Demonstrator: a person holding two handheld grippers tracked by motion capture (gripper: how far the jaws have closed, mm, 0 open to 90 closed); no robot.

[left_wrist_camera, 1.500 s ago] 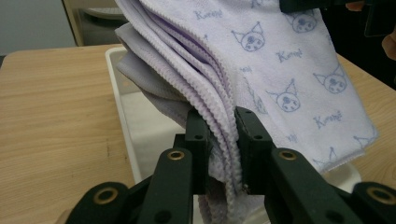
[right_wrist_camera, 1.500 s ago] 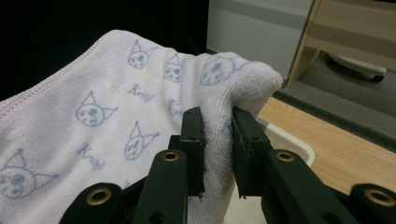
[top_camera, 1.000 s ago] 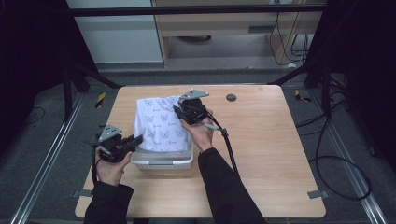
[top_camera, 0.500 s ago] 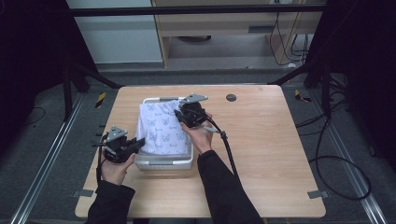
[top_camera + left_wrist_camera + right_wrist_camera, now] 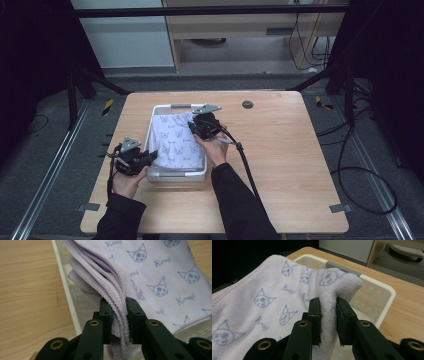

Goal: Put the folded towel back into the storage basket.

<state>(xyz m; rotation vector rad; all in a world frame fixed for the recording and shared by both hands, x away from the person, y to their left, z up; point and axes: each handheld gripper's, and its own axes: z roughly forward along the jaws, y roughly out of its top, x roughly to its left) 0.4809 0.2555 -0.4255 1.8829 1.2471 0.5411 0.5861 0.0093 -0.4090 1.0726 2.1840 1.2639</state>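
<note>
A folded lilac cat-print towel (image 5: 176, 141), lying partly inside the white basket (image 5: 176, 175) on the bench (image 5: 295, 165), is pinched at its near edge by the left claw (image 5: 117, 315) and at its far corner by the right claw (image 5: 328, 315), both held low with forearms reaching forward, so the layers could be dropped unevenly if one grip slips.

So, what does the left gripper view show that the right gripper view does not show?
Left gripper view: the towel's stacked folded layers with stitched edges, pinched between the left gripper's shut jaws, beside the basket's long white side wall and bare table.

Right gripper view: the right gripper clamps a rounded bunched fold of towel, with the basket's perforated end wall, its grey handle and the floor beyond the table.

Both: black jaws shut on the lilac cat-print towel, white basket, wooden table.
</note>
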